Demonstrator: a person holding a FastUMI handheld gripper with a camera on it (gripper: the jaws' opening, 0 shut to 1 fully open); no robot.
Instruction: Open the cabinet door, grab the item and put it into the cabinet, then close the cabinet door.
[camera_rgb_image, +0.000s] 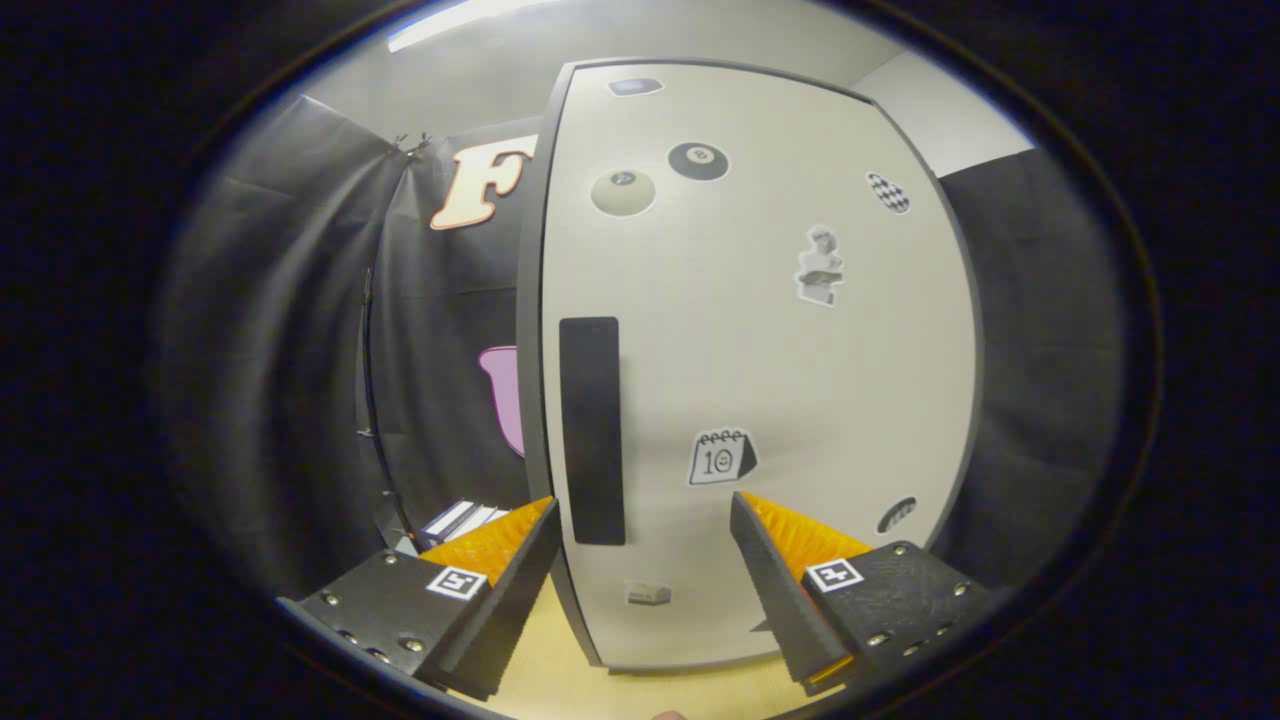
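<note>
A pale cabinet door (760, 360) with a dark frame stands shut right ahead of me, dotted with several stickers. Its long black handle (592, 430) runs upright near the door's left edge. My gripper (645, 510) is open, close to the lower part of the door, with nothing between its fingers. The handle's lower end sits just inside the left finger (510, 560). The right finger (790, 570) is in front of the door's lower right. A small boxed item (462, 520) lies on the table to the left of the cabinet, half hidden behind the left finger.
The cabinet stands on a light wooden tabletop (550, 670). Black cloth walls (300, 350) hang to the left and to the right of the cabinet. A ceiling light (460, 20) glows above.
</note>
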